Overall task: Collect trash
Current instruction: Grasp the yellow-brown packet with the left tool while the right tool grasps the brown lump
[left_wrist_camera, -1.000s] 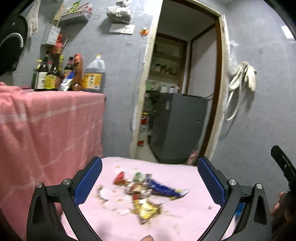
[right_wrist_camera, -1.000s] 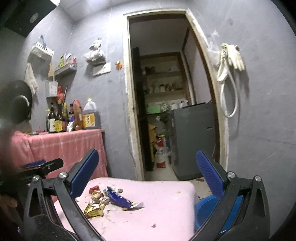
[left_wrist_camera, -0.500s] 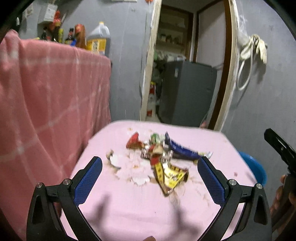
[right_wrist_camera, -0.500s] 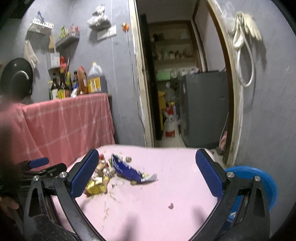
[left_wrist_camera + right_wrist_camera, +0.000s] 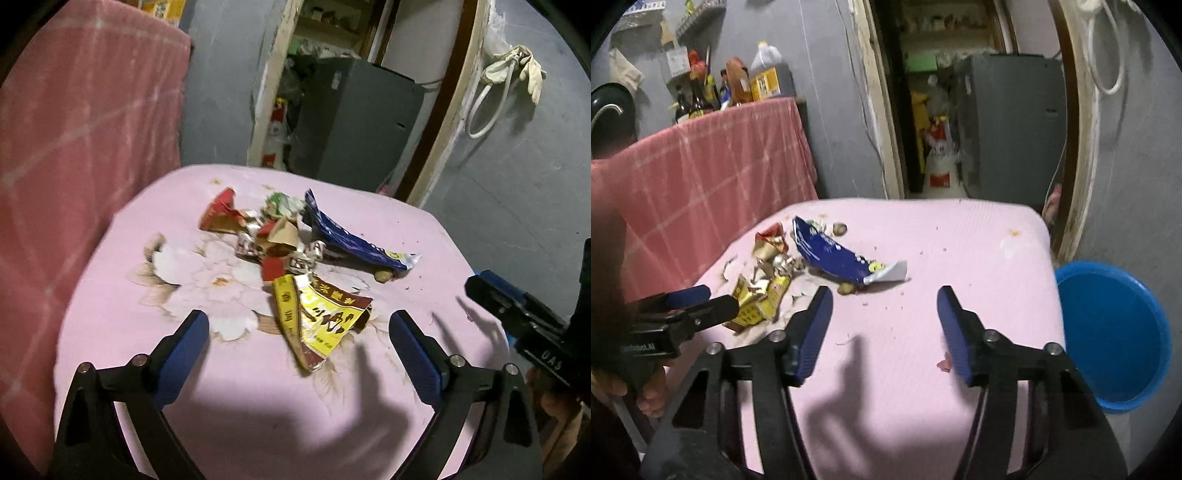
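Left wrist view: the left gripper [image 5: 299, 332] is seen with its fingers [image 5: 190, 339] spread wide and closing slightly, nothing pinched. Just ahead of the fingers, a yellow wrapper [image 5: 321, 321] lies on the pink counter [image 5: 147, 332], its near end reaching between the fingertips without touching them. Beyond it a pile of crumpled scraps [image 5: 273, 240] is seen, and to the right a blue wrapper [image 5: 347, 240]. In the right wrist view, the right gripper [image 5: 884, 317] is shown closing, fingers [image 5: 814, 325] half spread over bare counter; the blue wrapper lies just beyond the fingertips. A blue basin [image 5: 1108, 332] stands right of the fingers, beside the counter.
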Demonstrator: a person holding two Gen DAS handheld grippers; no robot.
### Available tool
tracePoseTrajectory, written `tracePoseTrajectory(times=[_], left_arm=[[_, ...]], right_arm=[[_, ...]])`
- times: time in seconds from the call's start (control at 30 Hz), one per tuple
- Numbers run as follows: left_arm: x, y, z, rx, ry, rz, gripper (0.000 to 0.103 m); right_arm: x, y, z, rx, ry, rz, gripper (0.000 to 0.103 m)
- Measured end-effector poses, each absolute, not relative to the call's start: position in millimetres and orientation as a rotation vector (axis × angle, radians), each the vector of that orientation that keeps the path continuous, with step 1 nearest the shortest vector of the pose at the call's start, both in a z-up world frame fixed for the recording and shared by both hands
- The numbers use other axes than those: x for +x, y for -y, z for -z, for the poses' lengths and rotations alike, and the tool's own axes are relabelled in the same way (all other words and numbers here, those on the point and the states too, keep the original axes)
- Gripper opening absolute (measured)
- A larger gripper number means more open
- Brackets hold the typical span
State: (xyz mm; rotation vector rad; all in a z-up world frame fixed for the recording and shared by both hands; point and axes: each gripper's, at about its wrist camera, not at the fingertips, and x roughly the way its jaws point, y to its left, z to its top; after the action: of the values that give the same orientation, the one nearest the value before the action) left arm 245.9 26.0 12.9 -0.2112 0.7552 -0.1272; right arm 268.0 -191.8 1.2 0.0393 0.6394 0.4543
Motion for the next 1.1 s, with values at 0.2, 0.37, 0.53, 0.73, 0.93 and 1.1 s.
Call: tracePoseTrajectory(times=[0.2,0.37,0.53,0.73,0.93,1.1], left_arm=[[265,-18,-5,-0.215,-0.815,0.148,0.086],[275,-14,-4,-0.202,-0.826,0.145,0.066],[274,-27,-5,-0.260,-0.835,0.154,0.056],[264,-44,-8,-0.308,-0.831,0.164,0.056],[257,-53,-13,-0.336,-0.824,0.161,0.055],[253,-57,-13,-0.351,-0.822,0.161,0.055]], right_arm=[[275,193,4,0.041,-0.673,-0.457,0.050],[287,189,14,0.050,-0.742,-0.490,0.047],[300,177,21,0.051,-0.803,-0.535,0.043],[313,155,26,0.004,-0.853,-0.578,0.038],[331,137,26,-0.017,-0.889,-0.597,0.032],[344,127,29,-0.028,-0.916,-0.580,0.030]])
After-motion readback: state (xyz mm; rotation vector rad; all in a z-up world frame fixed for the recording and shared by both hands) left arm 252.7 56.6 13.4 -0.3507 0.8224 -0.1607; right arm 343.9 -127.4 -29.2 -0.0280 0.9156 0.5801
